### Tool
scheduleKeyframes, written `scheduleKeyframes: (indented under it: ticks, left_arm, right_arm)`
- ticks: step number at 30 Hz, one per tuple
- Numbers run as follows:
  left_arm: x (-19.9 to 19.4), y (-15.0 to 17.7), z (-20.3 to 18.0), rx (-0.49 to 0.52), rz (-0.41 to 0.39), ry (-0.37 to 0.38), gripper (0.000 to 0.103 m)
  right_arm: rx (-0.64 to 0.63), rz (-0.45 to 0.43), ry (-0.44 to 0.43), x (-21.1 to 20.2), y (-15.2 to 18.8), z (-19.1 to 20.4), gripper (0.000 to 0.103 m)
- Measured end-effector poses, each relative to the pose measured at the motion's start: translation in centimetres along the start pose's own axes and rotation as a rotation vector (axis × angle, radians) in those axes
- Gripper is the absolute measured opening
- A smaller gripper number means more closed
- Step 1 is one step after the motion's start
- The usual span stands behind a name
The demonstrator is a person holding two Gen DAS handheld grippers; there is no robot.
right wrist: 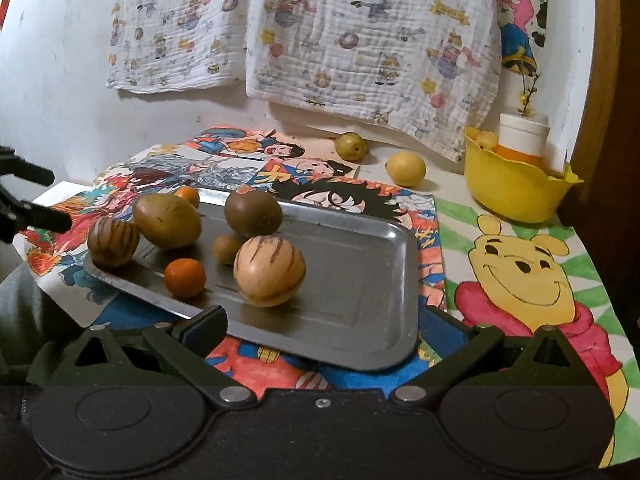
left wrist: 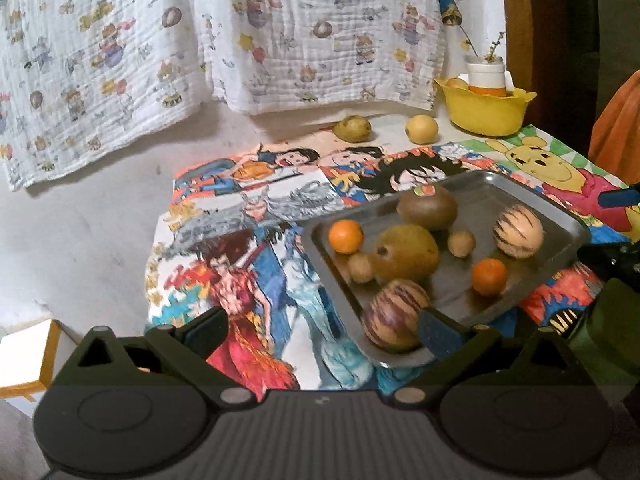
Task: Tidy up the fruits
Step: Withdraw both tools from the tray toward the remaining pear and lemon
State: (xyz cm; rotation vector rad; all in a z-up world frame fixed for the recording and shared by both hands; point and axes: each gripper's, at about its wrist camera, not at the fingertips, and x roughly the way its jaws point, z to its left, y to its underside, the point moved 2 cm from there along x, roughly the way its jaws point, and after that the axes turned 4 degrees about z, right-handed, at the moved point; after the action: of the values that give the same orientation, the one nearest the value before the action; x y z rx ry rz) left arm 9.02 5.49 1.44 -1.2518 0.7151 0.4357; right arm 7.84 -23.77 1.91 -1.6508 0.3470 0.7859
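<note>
Steel tray [right wrist: 360,280] on a cartoon-print mat [right wrist: 520,264] holds two oranges [right wrist: 185,278], striped melons [right wrist: 269,271] and brown fruit; two yellow fruits [right wrist: 405,168] lie beyond, near a yellow bowl [right wrist: 512,188] holding a bottle. Left gripper [left wrist: 320,330] and right gripper [right wrist: 322,330] hover spread wide, empty; the bowl's contents are partly hidden.

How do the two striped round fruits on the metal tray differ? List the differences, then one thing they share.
The darker striped round fruit is brownish with purple streaks; the pale cream striped round fruit has thinner stripes. The darker one sits at the rim of the silver metal tray, beside a large brownish-green fruit; the pale one sits nearer the middle. Both are round, striped and rest on the tray.
</note>
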Motion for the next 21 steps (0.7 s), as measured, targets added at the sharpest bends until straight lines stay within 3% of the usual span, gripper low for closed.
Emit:
scheduleKeyframes:
  ticks: [10, 21]
  left_arm:
    - [1.5, -5.1, 1.6, -0.026, -0.037, -0.027, 0.102]
    - [7.4, -11.5, 2.1, -0.029, -0.023, 0.006, 0.102]
  right_arm:
    - [0.015, -0.022, -0.018, 1.4, -4.2, -1.7, 0.102]
    - [0.019, -0.064, -0.018, 5.8, -10.1, -4.5, 0.102]
